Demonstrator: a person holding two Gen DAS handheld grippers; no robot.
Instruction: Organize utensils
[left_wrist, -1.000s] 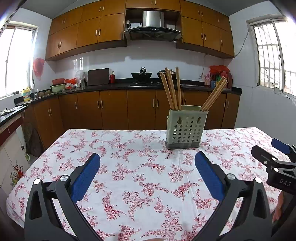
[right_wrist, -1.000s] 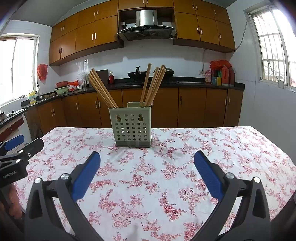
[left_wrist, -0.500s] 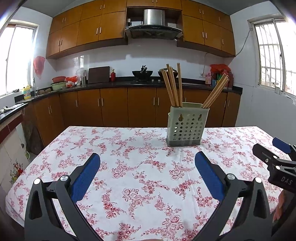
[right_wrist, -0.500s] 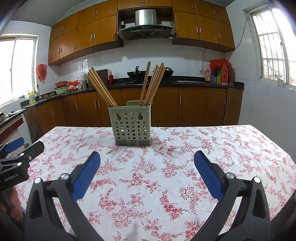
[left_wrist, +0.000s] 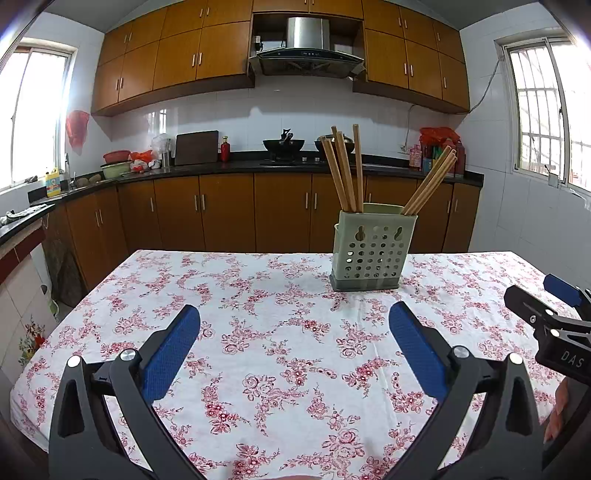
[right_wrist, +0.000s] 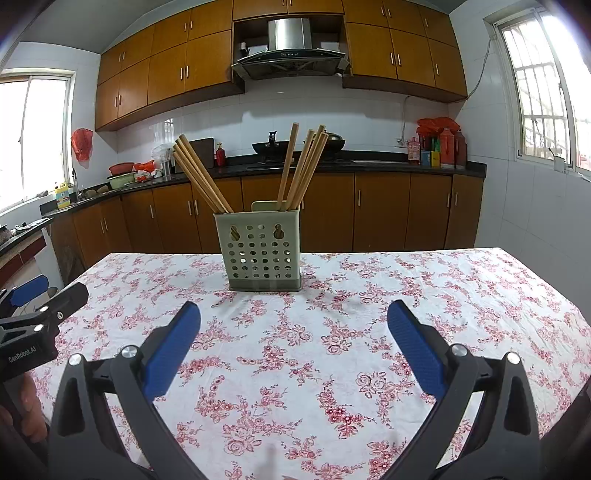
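Note:
A pale green perforated utensil holder (left_wrist: 371, 251) stands upright on the floral tablecloth (left_wrist: 258, 332); it also shows in the right wrist view (right_wrist: 262, 249). Several wooden chopsticks (left_wrist: 345, 170) stand in it in two bunches, also seen in the right wrist view (right_wrist: 303, 166). My left gripper (left_wrist: 293, 343) is open and empty, above the table, short of the holder and left of it. My right gripper (right_wrist: 293, 336) is open and empty, facing the holder. Each gripper shows at the edge of the other's view: the right one (left_wrist: 554, 317), the left one (right_wrist: 37, 314).
Wooden kitchen cabinets (left_wrist: 229, 214) and a dark countertop (left_wrist: 240, 168) with pots and bottles run behind the table. Windows are at the left and right. The table's left edge (left_wrist: 70, 317) drops to the floor.
Both grippers have tilted or drawn back slightly, so the holder sits a little farther and lower in both views. Both stay open and empty. The holder and chopsticks have not moved.

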